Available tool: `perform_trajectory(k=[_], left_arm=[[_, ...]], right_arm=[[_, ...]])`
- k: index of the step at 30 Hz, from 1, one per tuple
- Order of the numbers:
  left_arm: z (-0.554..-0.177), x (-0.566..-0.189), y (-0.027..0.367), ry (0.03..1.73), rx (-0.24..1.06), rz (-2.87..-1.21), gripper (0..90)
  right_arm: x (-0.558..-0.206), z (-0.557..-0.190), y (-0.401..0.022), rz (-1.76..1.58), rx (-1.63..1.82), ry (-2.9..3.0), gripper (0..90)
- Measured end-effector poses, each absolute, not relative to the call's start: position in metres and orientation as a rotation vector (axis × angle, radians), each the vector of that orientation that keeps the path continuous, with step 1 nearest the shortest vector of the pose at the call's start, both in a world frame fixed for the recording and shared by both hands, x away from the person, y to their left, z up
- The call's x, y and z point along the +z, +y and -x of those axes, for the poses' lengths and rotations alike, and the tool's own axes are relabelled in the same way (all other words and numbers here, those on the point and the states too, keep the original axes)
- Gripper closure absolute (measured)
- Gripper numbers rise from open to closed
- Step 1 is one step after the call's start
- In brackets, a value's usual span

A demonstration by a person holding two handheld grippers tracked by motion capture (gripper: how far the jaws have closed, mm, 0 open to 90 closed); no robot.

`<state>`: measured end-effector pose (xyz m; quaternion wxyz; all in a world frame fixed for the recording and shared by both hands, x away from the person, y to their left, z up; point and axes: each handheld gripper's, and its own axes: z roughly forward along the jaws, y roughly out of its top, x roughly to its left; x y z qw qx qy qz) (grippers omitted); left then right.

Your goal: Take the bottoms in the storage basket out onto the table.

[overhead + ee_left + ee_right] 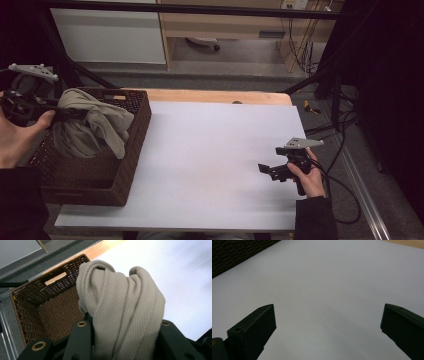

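Beige cloth (120,312) bunched between left gripper's (122,340) fingers (81,337)

A: What is lying under the white sheet?
B: A pale wooden tabletop (215,96) is showing along the far edge.
A: And behind it?
B: A light wooden cabinet (220,22) is standing on grey carpeted floor (210,75), with black cables (345,150) trailing at the right.

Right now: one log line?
left gripper: shut on beige cloth over wicker basket | right gripper: open, empty, above table
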<state>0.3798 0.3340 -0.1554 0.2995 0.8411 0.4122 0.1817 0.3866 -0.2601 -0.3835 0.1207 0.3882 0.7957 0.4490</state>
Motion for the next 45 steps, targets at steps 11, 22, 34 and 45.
perform_trajectory(k=[11, 22, 34, 45], left_arm=[[-0.380, -0.152, 0.325, 1.066, 0.479, -2.237, 63.1], [-0.381, -0.149, 0.314, 1.038, 0.472, -2.243, 63.1], [-0.384, -0.148, 0.301, 1.001, 0.463, -2.253, 63.1], [-0.386, -0.146, 0.289, 0.967, 0.457, -2.266, 63.1]], right_arm=[[-0.383, -0.387, -0.260, -1.134, 1.311, 2.325, 0.7], [-0.383, -0.386, -0.260, -1.133, 1.313, 2.324, 0.7], [-0.383, -0.386, -0.261, -1.133, 1.312, 2.325, 0.7], [-0.383, -0.386, -0.261, -1.131, 1.312, 2.326, 0.7]])
